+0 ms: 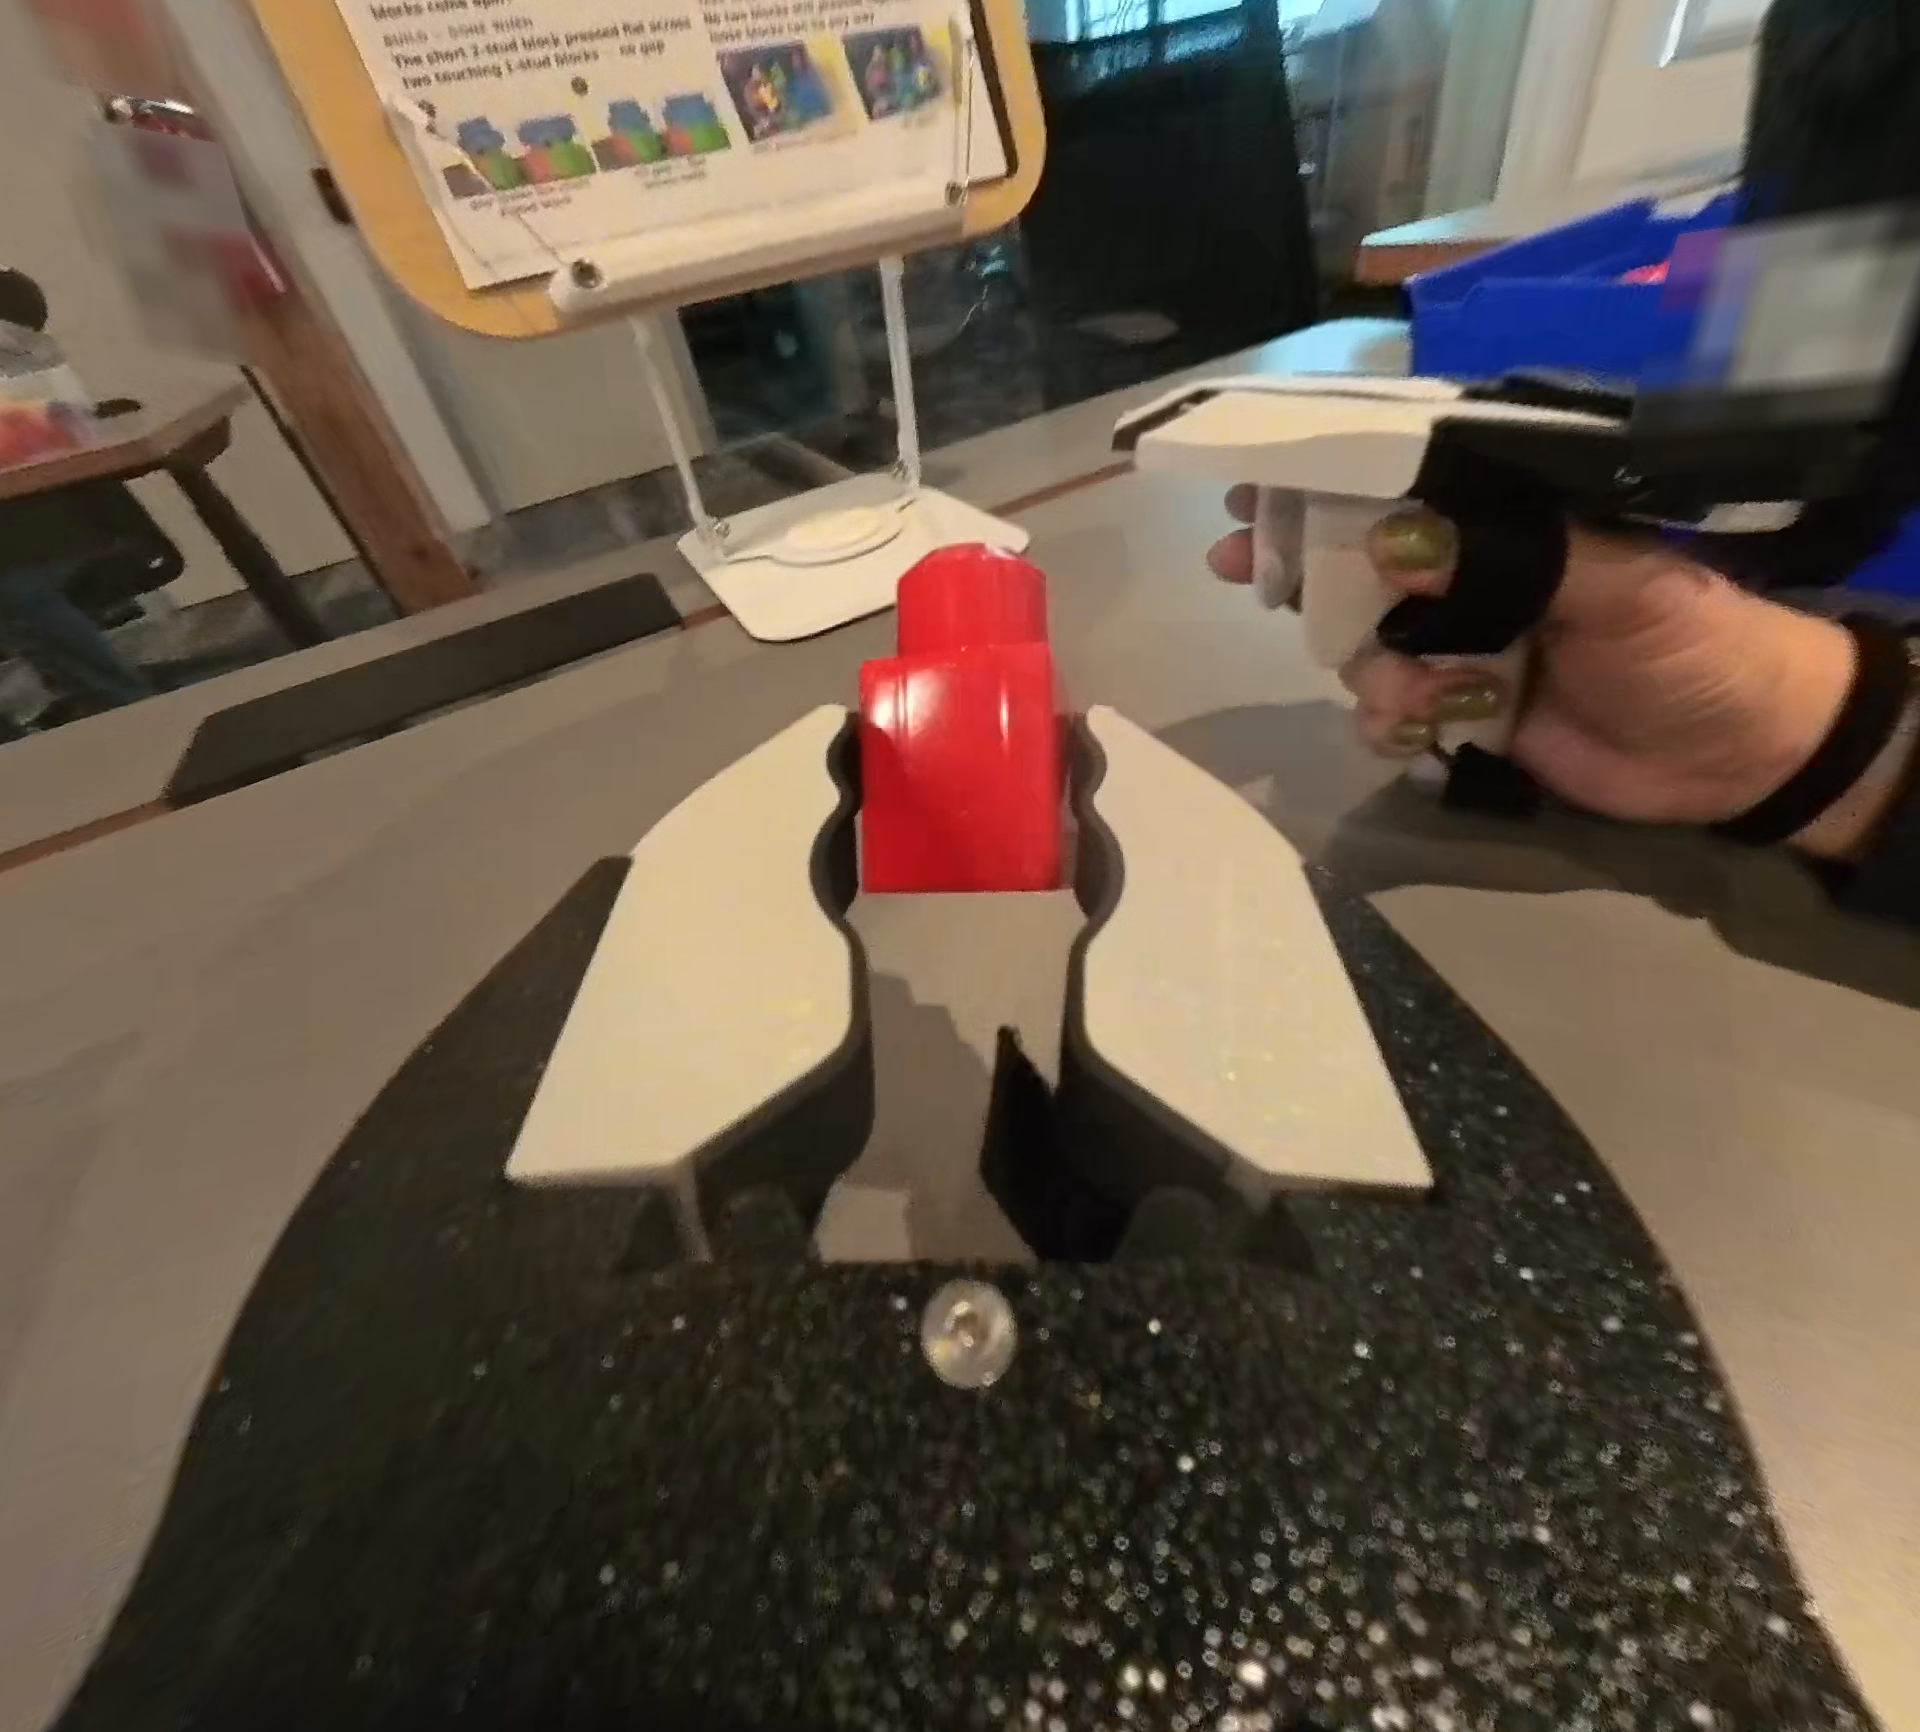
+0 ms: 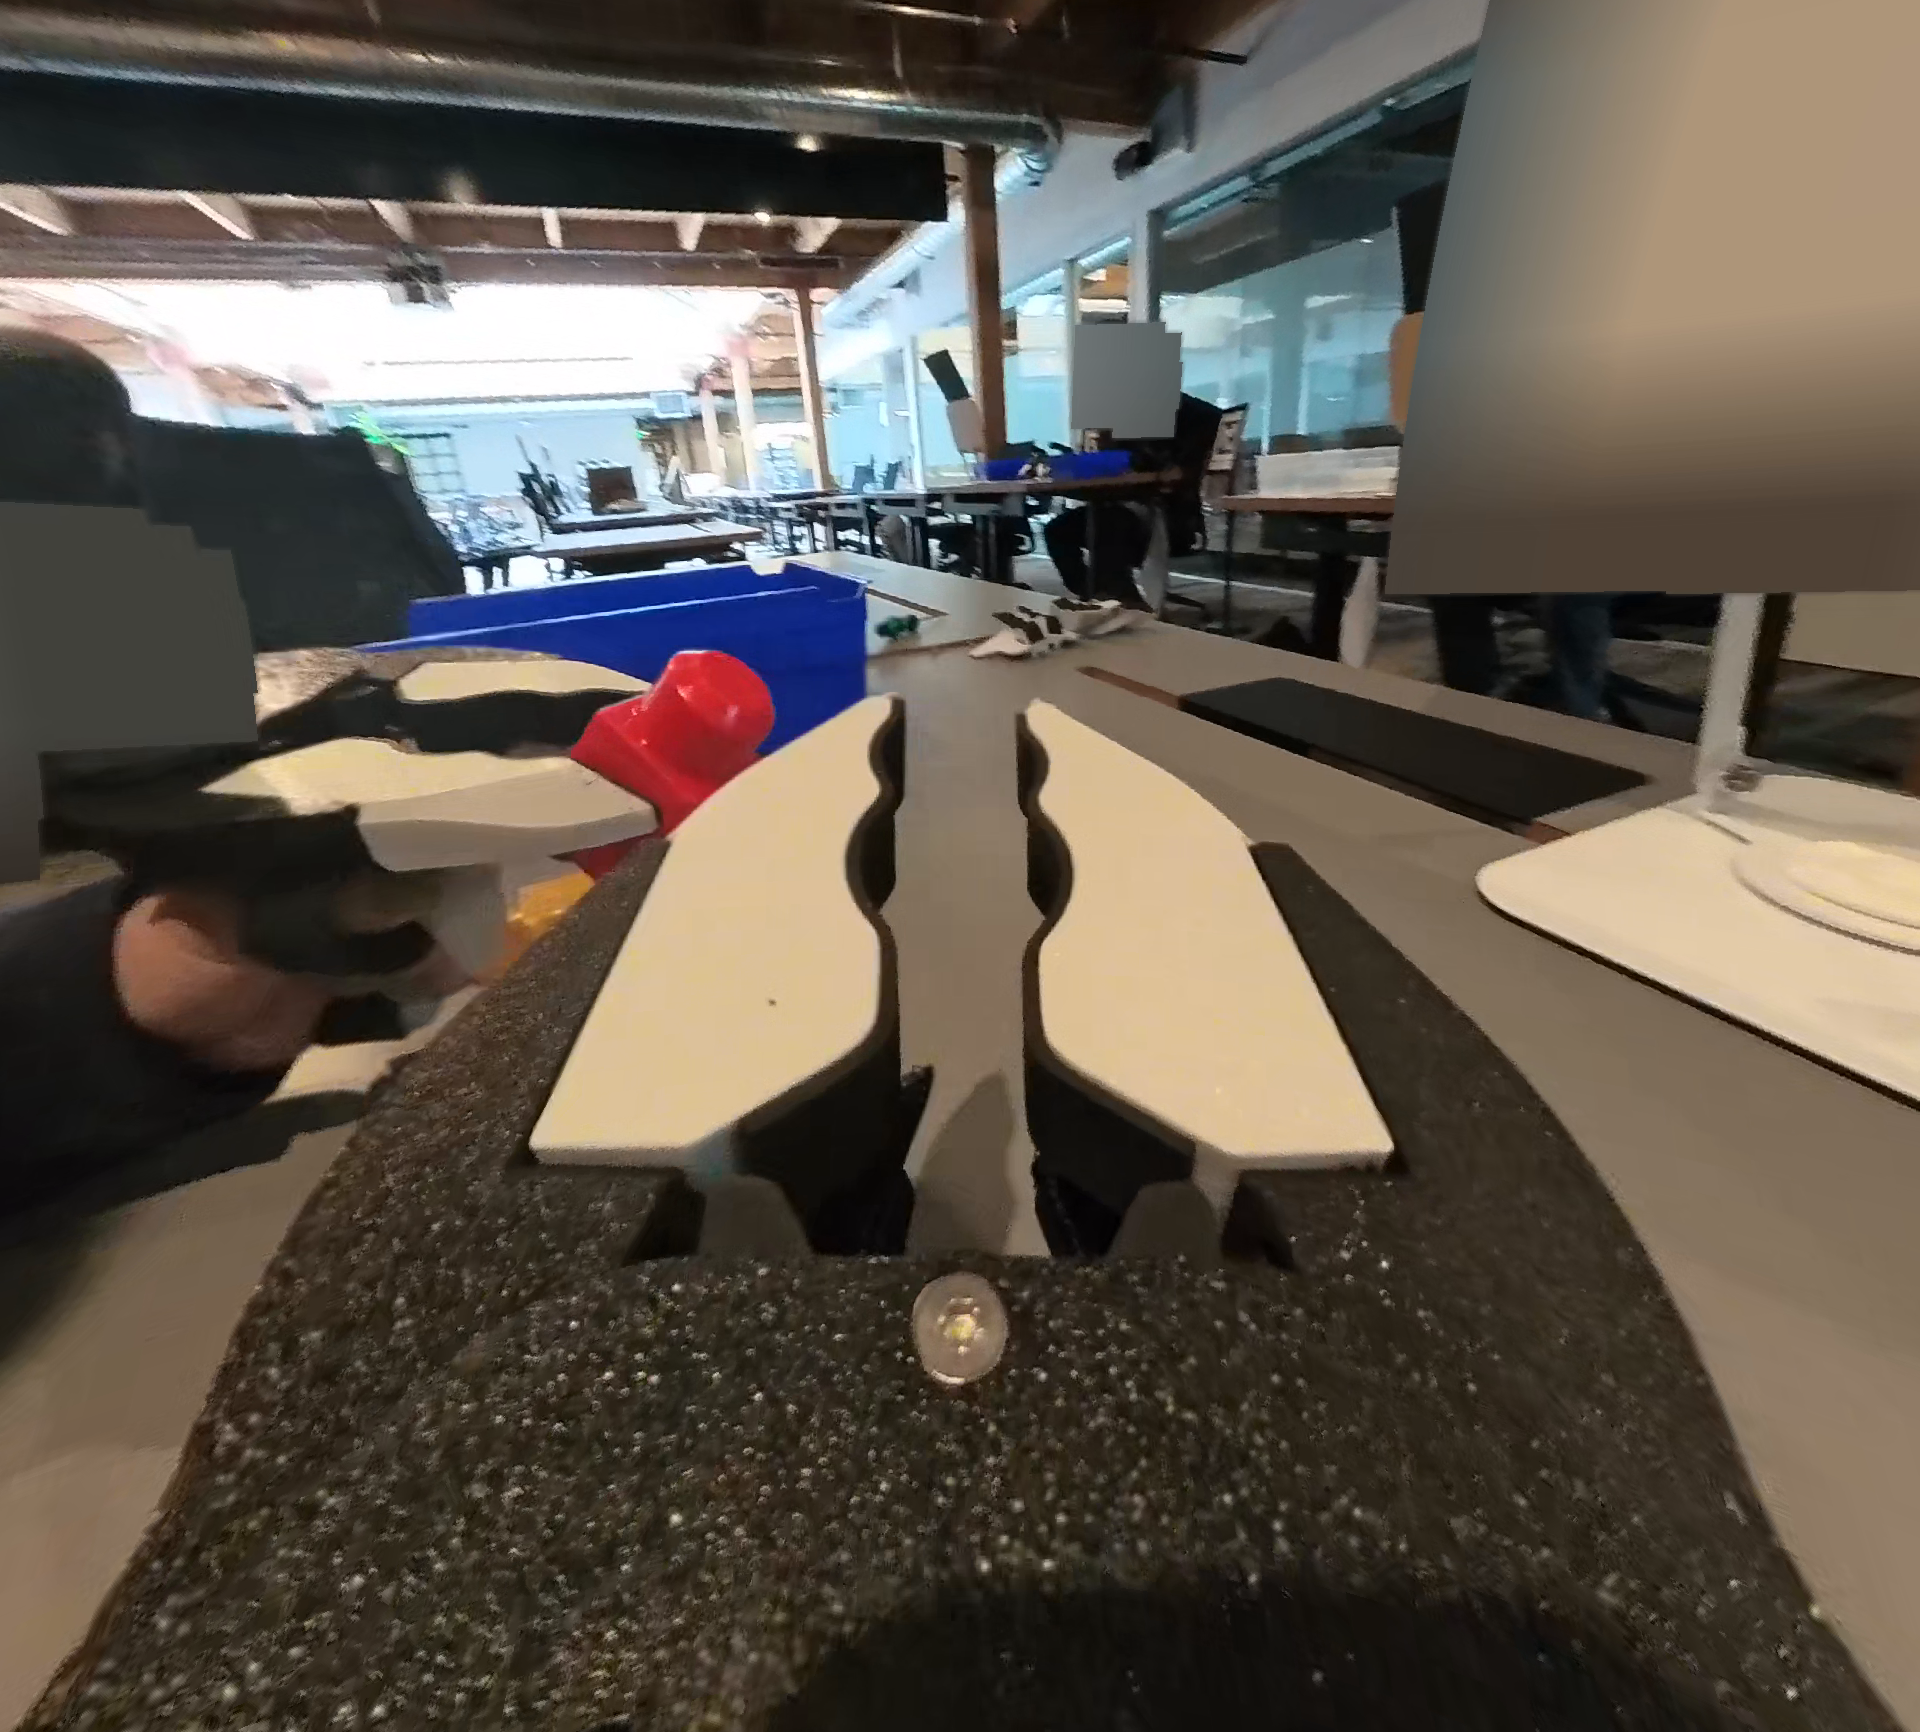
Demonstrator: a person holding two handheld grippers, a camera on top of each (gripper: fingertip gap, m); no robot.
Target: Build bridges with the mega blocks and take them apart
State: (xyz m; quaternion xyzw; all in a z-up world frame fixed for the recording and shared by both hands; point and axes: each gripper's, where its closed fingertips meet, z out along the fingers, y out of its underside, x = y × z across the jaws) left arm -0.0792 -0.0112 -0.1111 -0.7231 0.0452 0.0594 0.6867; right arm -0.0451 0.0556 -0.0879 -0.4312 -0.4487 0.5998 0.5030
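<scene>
Behind clamped red block (image 1: 961,747), instruction stand (image 1: 842,555).

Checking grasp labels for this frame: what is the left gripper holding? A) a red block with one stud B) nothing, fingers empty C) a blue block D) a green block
A: in the left wrist view the left gripper is shut on the red block, a finger pressing each side and its single stud pointing up; the right gripper is open and empty.

Blue bin (image 1: 1538,300) — cut off, contents hidden
</scene>
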